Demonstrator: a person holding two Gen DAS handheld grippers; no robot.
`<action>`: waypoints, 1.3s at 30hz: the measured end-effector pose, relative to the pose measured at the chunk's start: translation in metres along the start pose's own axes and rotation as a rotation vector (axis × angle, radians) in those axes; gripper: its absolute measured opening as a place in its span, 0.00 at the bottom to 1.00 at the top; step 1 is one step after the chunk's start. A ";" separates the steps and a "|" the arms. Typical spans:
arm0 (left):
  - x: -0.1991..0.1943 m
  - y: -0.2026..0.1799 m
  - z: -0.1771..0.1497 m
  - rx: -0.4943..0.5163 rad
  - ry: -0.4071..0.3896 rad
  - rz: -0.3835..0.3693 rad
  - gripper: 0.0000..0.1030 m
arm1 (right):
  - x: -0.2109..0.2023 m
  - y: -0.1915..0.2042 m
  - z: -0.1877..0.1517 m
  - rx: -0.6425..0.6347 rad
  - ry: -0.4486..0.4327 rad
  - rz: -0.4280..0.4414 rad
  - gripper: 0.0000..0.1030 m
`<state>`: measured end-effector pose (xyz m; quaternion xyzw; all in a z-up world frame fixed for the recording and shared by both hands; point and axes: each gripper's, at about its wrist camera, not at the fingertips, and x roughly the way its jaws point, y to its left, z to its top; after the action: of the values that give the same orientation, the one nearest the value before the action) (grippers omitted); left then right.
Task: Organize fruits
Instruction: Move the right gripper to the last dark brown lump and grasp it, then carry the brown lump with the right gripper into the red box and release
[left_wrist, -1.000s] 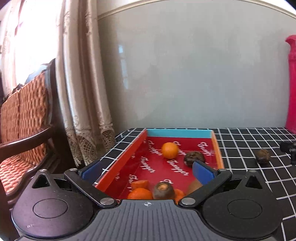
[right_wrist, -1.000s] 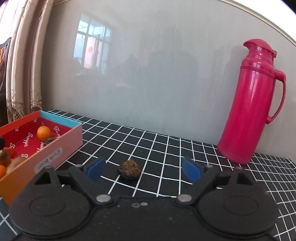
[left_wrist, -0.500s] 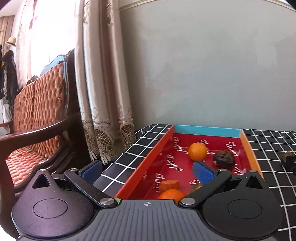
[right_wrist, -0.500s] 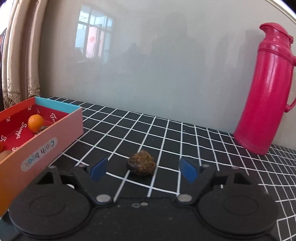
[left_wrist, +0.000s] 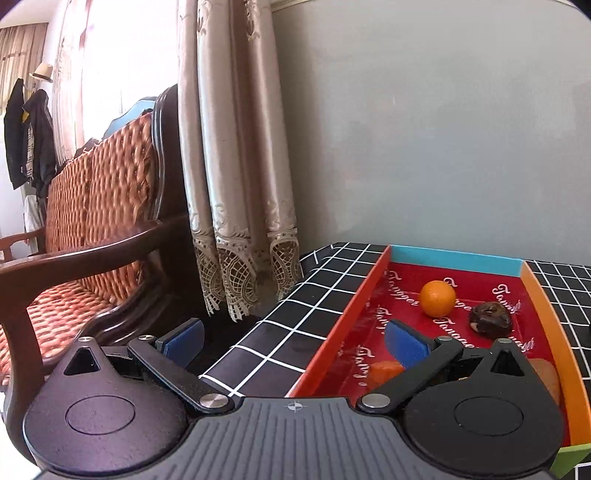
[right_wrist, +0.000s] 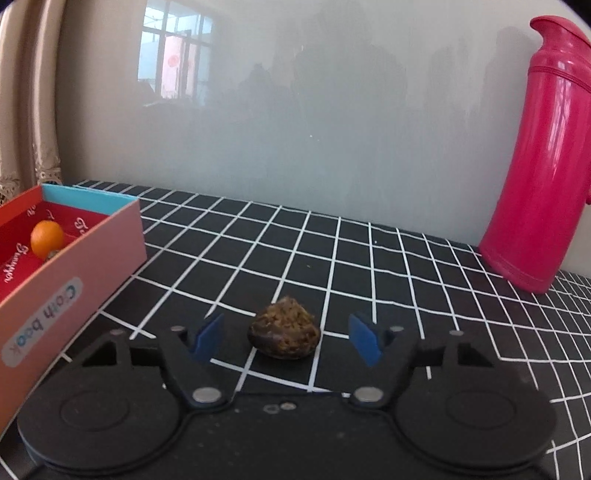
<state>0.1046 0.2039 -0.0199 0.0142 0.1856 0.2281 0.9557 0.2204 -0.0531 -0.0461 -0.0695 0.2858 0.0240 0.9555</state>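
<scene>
Right wrist view alone: right gripper (right_wrist: 283, 338) closing its jaws around brown fruit (right_wrist: 283, 334) lying on the checked cloth (right_wrist: 369, 258), pads not touching; red flask (right_wrist: 543, 162) standing behind. Left wrist view alone: left gripper (left_wrist: 293, 343) gaping empty beside the box (left_wrist: 347, 321) holding an orange (left_wrist: 437, 298); armchair (left_wrist: 92, 229) sitting alongside.

Black tool (right_wrist: 284, 339), blue pads (right_wrist: 364, 341)

- The flask (right_wrist: 543, 155) is cut off at the upper right edge of the right wrist view; its handle is unseen.
- The box (right_wrist: 74, 280) is cut by the left edge there.
- In the left wrist view, orange pieces (left_wrist: 384, 371) at lower right are partly hidden behind the left gripper (left_wrist: 293, 341).
- A dark object at the right edge is too cropped to be identified.
</scene>
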 end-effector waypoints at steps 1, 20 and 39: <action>0.001 0.001 0.000 0.000 0.000 0.002 1.00 | 0.001 0.000 0.000 0.002 0.003 -0.001 0.67; -0.004 0.009 -0.001 0.001 0.010 0.003 1.00 | -0.004 -0.004 0.000 0.037 0.031 0.028 0.42; -0.035 0.016 -0.008 -0.010 0.010 -0.017 1.00 | -0.076 0.021 0.021 -0.021 -0.078 0.090 0.42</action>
<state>0.0654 0.2022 -0.0134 0.0070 0.1893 0.2211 0.9567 0.1666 -0.0292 0.0109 -0.0656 0.2509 0.0726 0.9630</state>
